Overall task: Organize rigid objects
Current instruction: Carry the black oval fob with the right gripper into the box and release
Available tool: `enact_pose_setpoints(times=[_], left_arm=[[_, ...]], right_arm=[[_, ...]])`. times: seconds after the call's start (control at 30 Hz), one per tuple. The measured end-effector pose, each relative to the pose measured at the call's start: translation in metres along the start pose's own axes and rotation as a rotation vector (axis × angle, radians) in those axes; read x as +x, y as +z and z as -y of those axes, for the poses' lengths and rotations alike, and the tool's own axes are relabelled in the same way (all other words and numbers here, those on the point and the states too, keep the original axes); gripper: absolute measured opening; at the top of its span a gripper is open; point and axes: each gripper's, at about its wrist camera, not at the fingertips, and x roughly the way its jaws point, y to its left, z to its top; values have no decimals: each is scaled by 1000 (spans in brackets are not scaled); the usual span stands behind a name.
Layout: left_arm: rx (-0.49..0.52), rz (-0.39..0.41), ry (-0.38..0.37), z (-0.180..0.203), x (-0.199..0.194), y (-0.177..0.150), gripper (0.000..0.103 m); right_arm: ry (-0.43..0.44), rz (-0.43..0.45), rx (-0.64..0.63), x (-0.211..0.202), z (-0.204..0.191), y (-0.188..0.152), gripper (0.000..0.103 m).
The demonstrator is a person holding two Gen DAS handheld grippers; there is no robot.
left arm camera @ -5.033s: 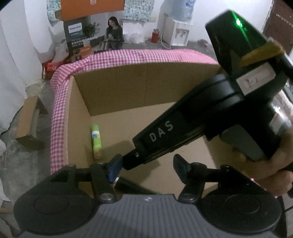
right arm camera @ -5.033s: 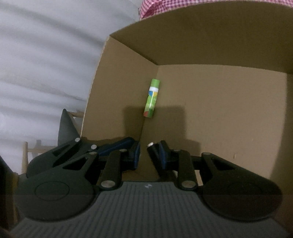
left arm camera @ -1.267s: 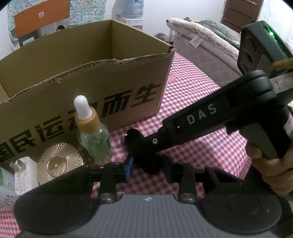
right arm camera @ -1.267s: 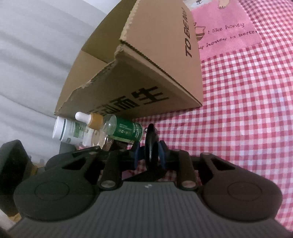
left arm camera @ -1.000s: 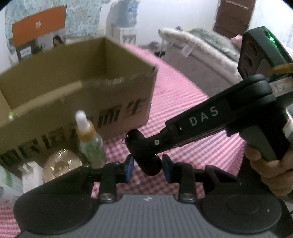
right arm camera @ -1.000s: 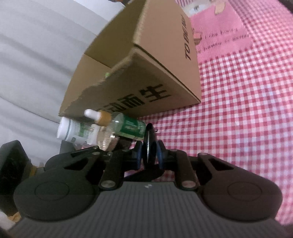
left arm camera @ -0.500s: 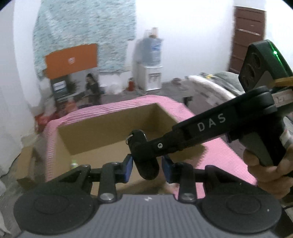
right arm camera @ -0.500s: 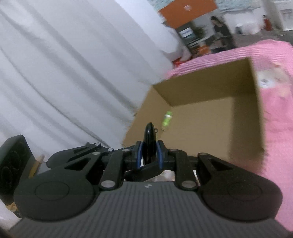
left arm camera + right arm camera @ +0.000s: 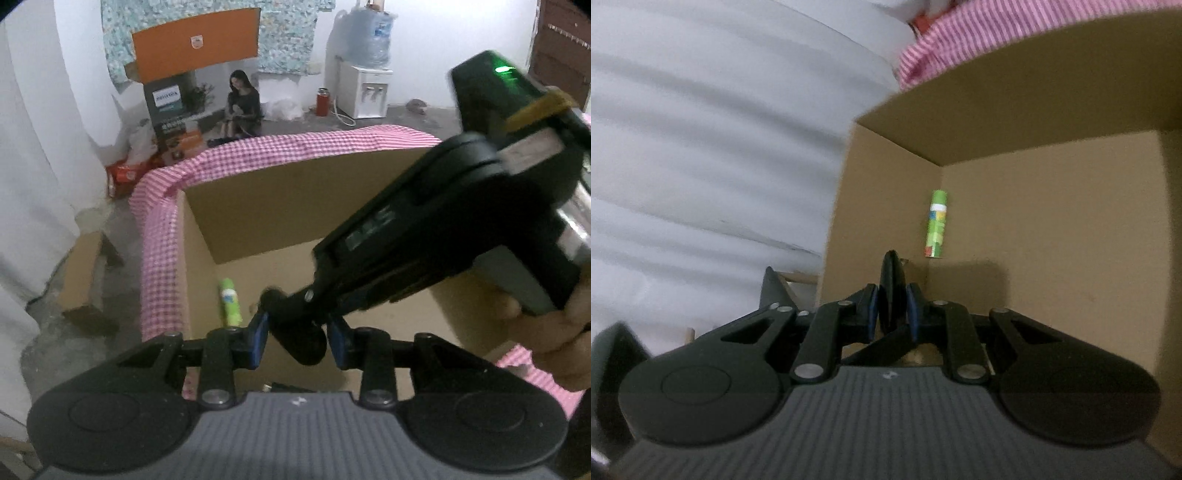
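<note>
Right wrist view showed the right claw [image 9: 892, 310] clamped on a flat black object [image 9: 891, 291] above the cardboard box [image 9: 1052, 229]; placing step, release next. Left claw [image 9: 297, 338] stood apart.

Black plastic left gripper [image 9: 295, 341] with blue pads [image 9: 258, 338], silver screws and ribbed grey housing; matching right gripper [image 9: 891, 308], green indicator light, bare-skinned hand [image 9: 554, 332].
</note>
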Motion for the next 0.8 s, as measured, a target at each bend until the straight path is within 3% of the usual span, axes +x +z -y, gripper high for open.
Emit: enact_pose_setpoints(times=[0.2,0.4,0.63,0.8], left_arm=[[14,23,24,3,-8,-4,45],[-7,58,25,-2,-14,-3,47],[-38,135,-2,-1,-40,-6,52],[-53,223,-26,8,-76,-14,65]], right_arm=[[-20,-53,39,36,1,5,18],[-18,-49,43,36,0,7,18],[9,19,-12,-7,-11,-3,19],[36,105,-80,-47,-24,-17,19]])
